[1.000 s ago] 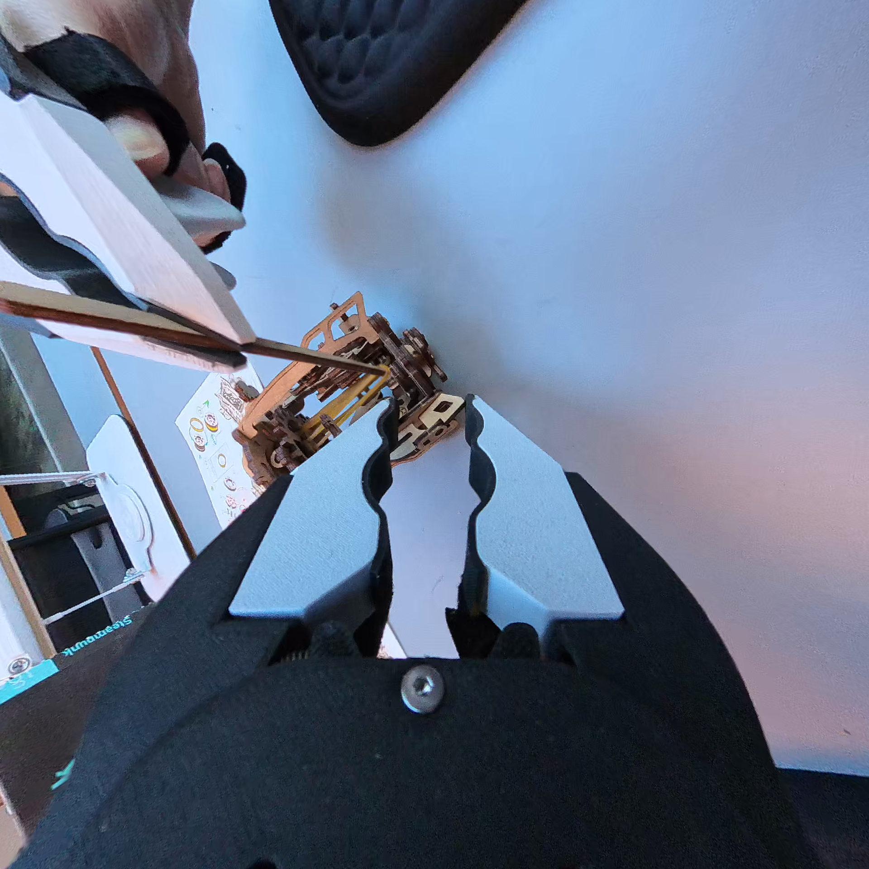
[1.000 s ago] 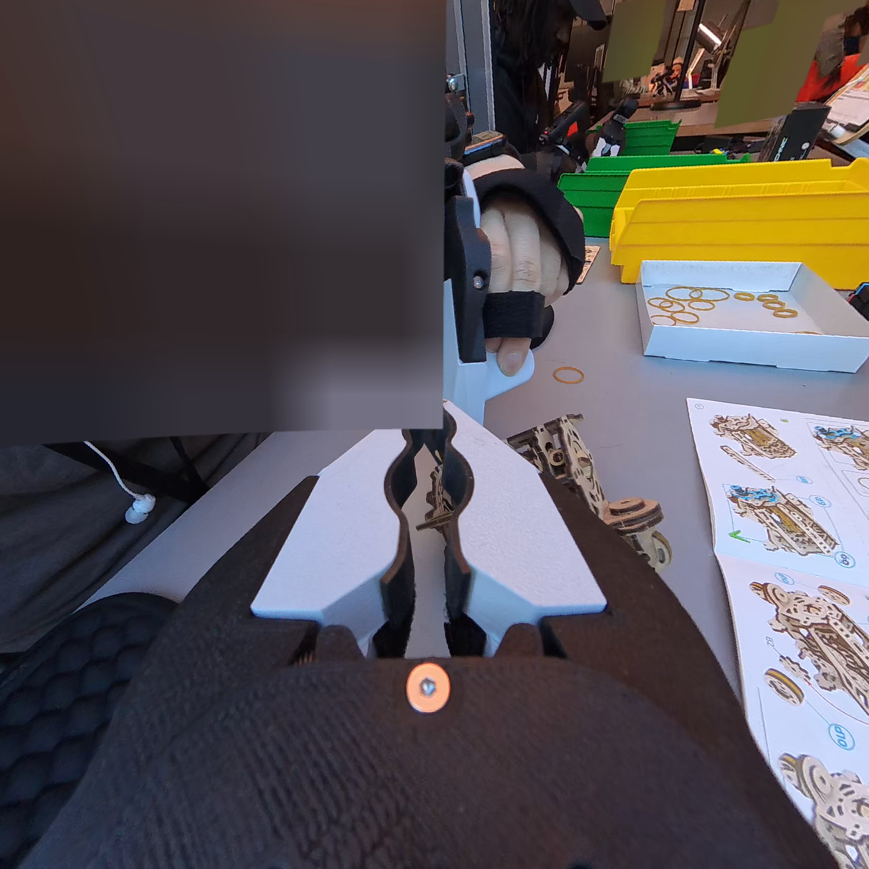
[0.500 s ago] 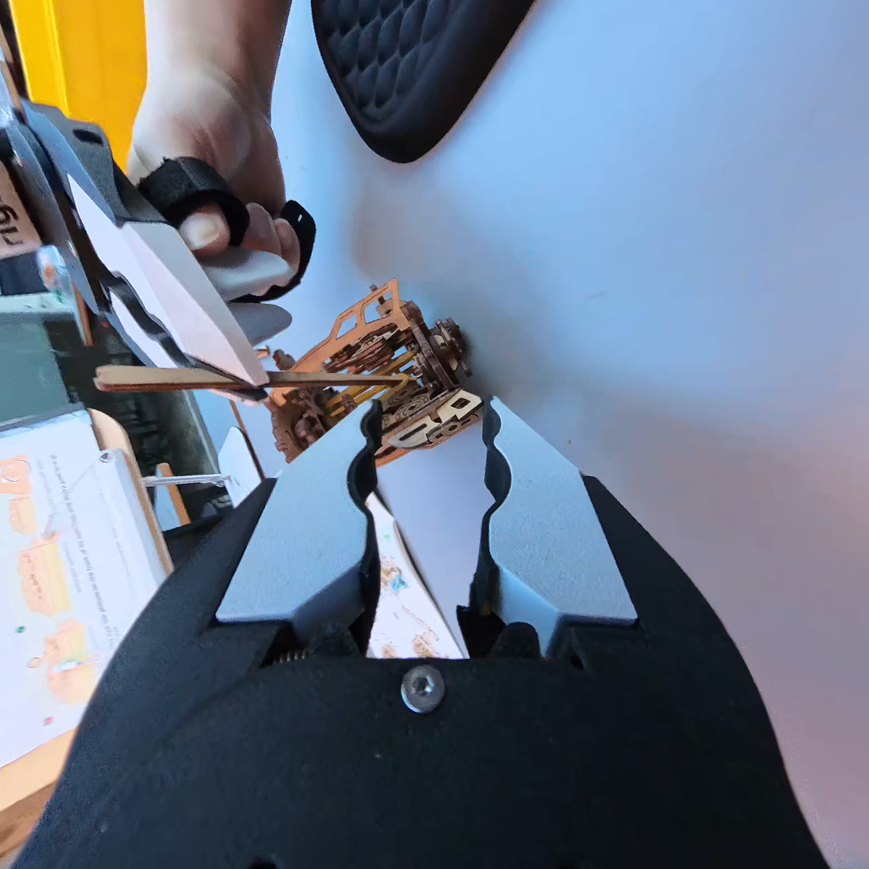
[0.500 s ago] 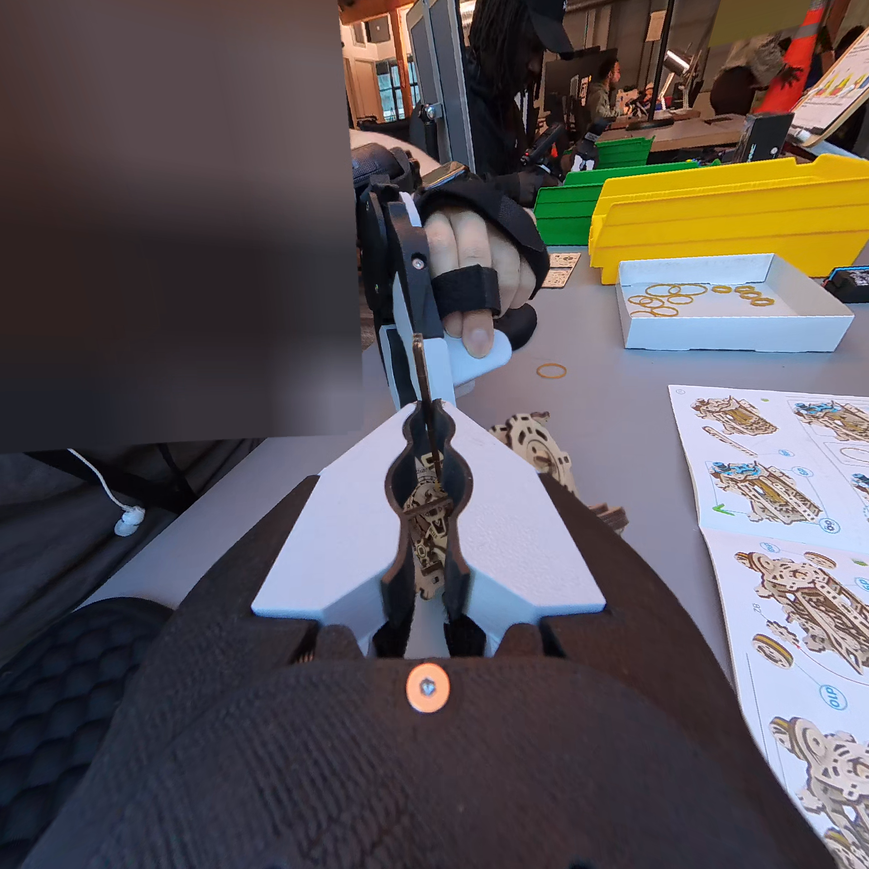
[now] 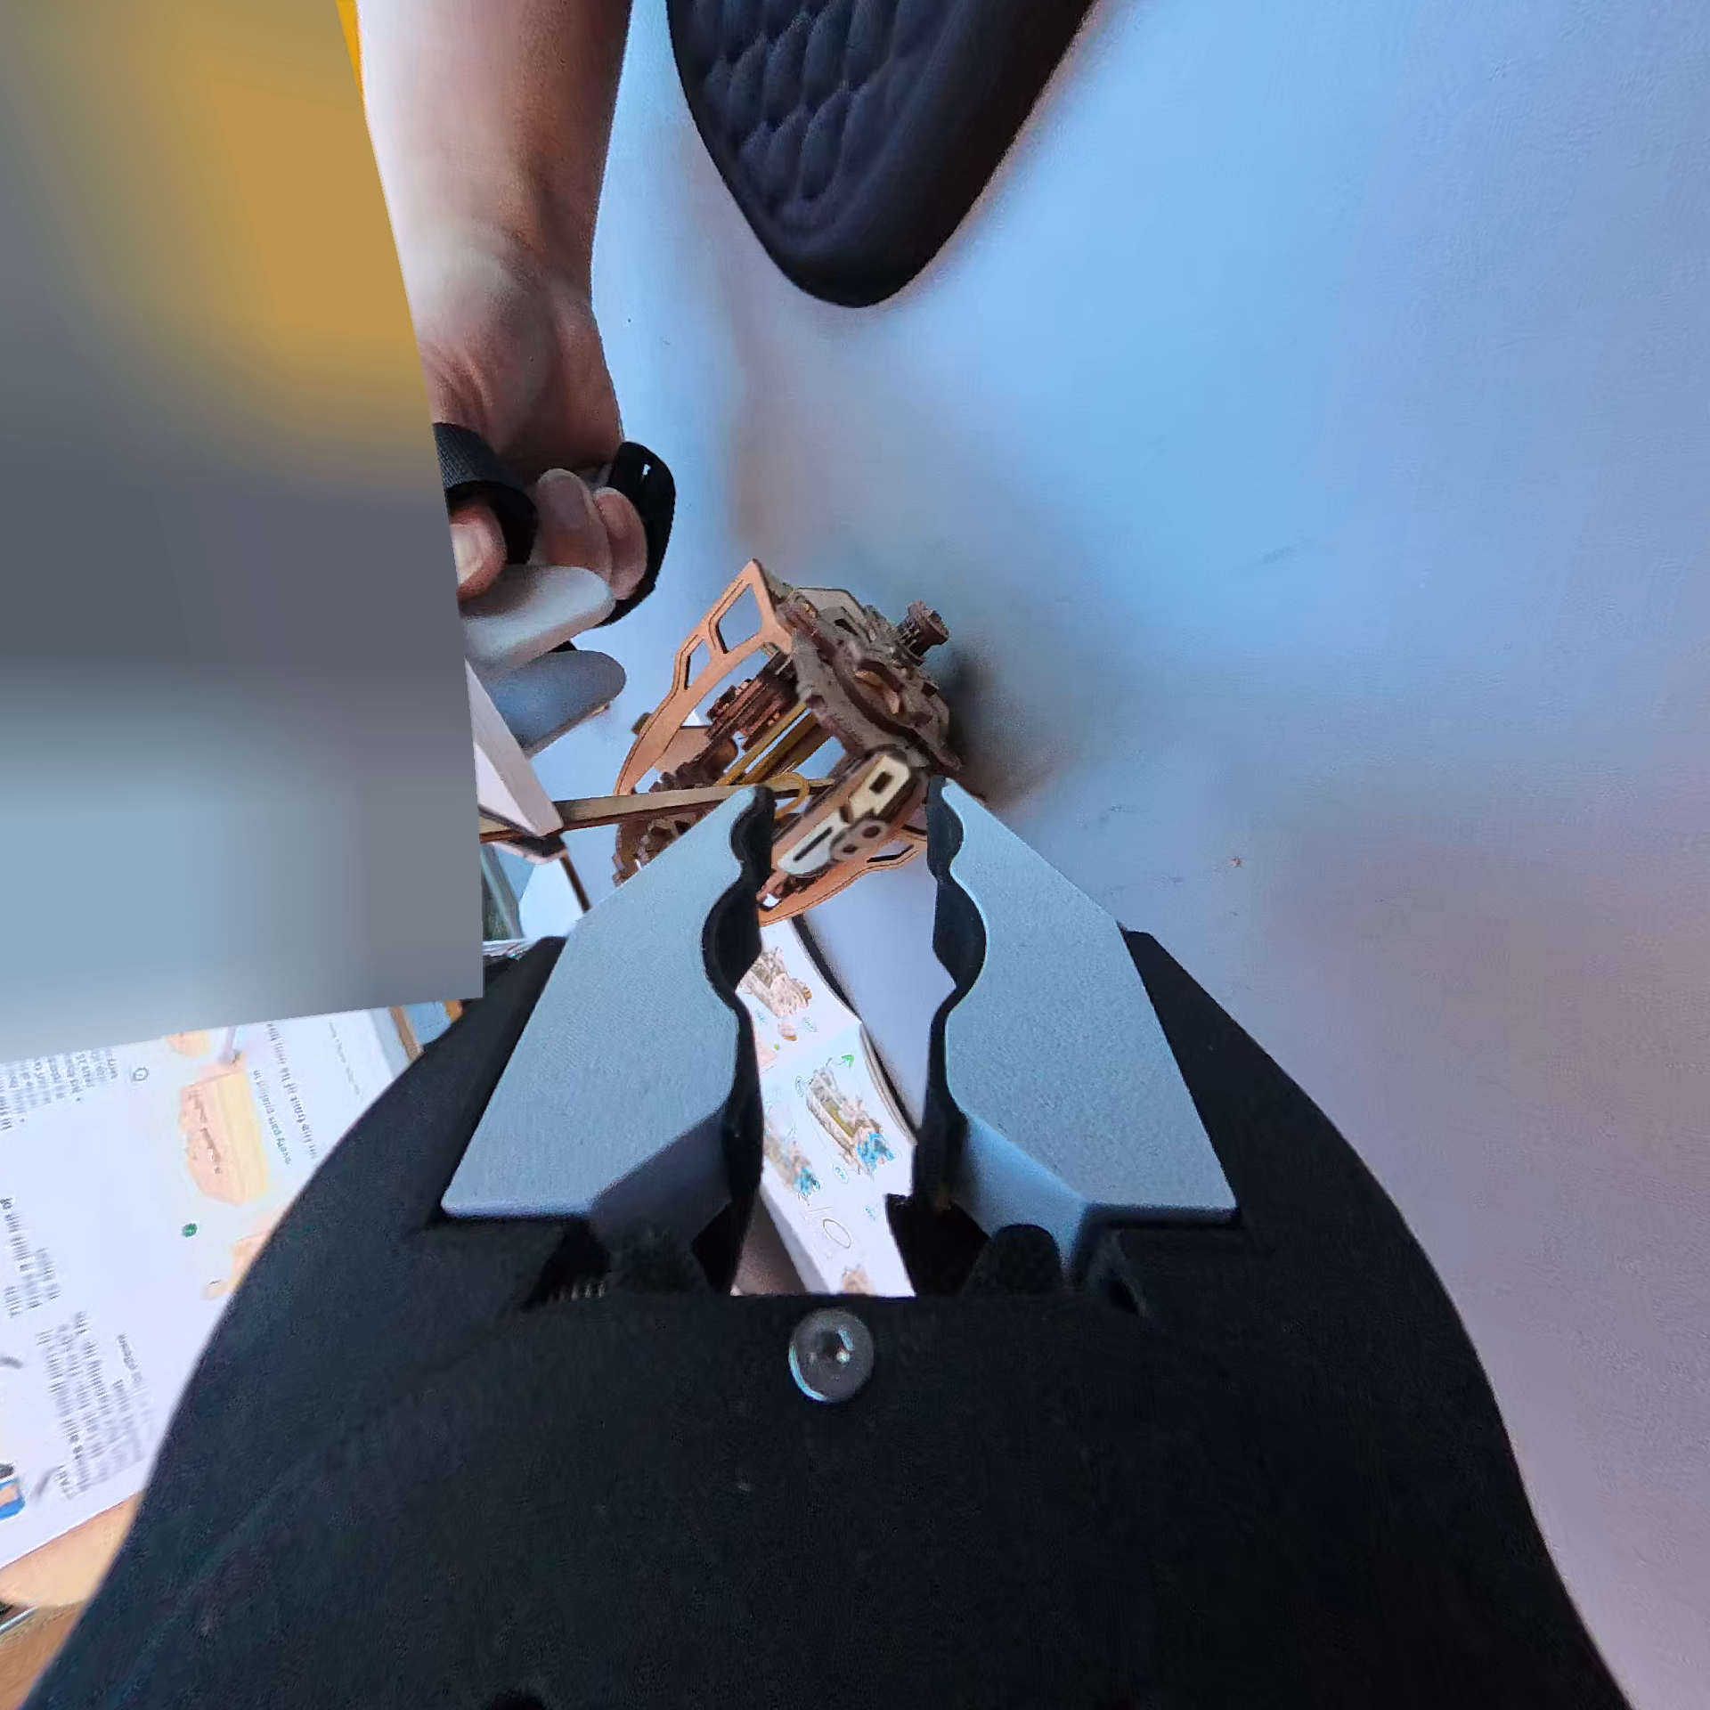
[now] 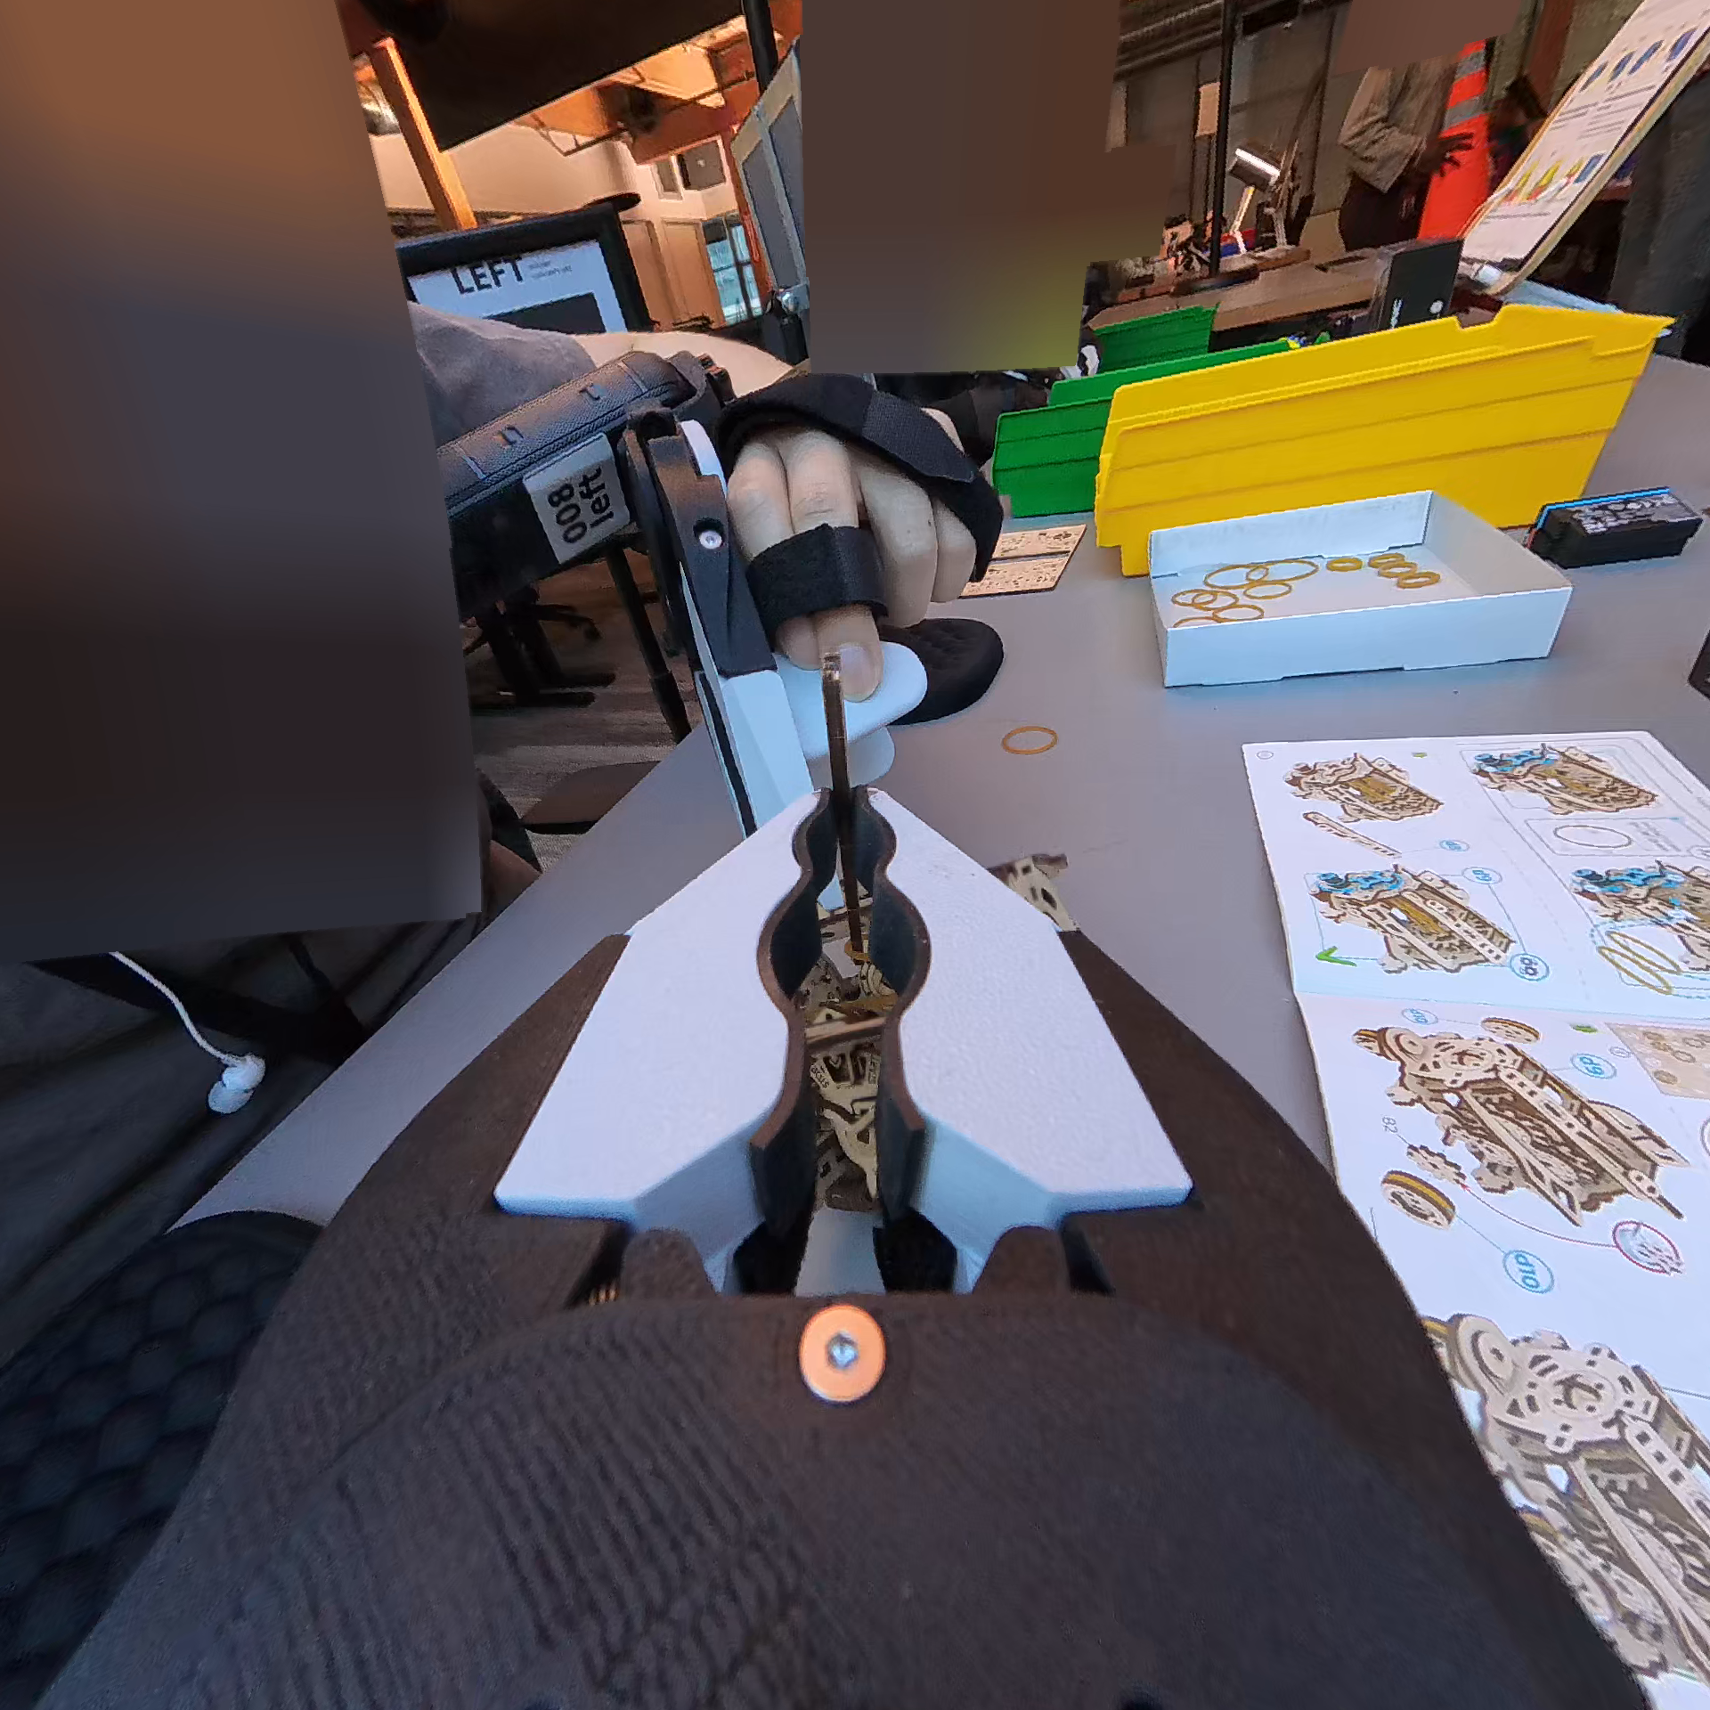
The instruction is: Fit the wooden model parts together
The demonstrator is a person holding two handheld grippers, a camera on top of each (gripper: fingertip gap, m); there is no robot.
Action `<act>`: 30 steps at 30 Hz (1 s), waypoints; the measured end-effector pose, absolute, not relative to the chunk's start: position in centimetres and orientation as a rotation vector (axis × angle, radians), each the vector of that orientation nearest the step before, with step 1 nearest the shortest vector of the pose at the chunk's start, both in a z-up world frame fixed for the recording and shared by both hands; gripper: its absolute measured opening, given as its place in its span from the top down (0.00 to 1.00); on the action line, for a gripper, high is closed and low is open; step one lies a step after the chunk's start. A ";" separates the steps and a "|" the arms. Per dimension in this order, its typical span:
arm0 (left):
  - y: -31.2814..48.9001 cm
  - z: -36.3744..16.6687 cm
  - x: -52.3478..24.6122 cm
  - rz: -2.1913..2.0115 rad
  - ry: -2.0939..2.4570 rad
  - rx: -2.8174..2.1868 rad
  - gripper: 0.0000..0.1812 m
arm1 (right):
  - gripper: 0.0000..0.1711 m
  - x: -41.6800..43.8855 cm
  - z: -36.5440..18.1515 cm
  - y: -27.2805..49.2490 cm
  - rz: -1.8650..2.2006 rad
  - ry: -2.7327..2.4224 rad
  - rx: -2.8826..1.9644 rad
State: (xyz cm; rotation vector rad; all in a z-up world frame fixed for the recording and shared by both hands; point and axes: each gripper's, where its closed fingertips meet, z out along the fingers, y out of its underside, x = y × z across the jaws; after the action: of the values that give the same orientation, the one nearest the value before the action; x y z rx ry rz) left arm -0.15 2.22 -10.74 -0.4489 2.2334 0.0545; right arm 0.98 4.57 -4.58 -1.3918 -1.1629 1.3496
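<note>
My left claw (image 5: 844, 814) has opened wider over the last second and now brackets the near end of the wooden model (image 5: 814, 731), its jaws apart with the pale front panel between them; I can't tell whether either tip touches it. My right claw (image 6: 840, 814) is clamped on a thin wooden stick (image 6: 836, 740), whose tip has come down into the model's middle, right at a yellow rubber band (image 5: 786, 786). I judge I'm steadying the body while hooking the band into place.

The model rests on the smooth grey surface (image 5: 1295, 648): laser-cut plywood, pale on its faces and dark at the edges, full of gears and open frames. It looks brittle, so a light touch. Glossy instruction sheets (image 6: 1499, 925) lie to the right, and a white tray (image 6: 1360, 592) of spare bands sits beyond.
</note>
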 end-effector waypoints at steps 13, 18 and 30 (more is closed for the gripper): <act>2.4 -10.8 1.3 -0.081 2.185 -0.736 0.68 | 1.00 2.5 -4.4 5.6 1.436 -1.101 -1.373; 0.4 -9.1 2.4 -0.300 1.955 -1.128 0.63 | 1.00 2.6 -4.3 5.5 1.429 -1.104 -1.371; 3.0 -8.5 4.1 -0.369 1.366 -1.512 0.71 | 1.00 2.6 -4.8 5.7 1.411 -1.115 -1.394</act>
State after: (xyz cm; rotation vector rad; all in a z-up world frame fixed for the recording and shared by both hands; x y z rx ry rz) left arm 4.09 3.04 -8.51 -1.5124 1.3662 -0.3690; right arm 2.57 5.67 -4.75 -1.3936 -1.1148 1.4114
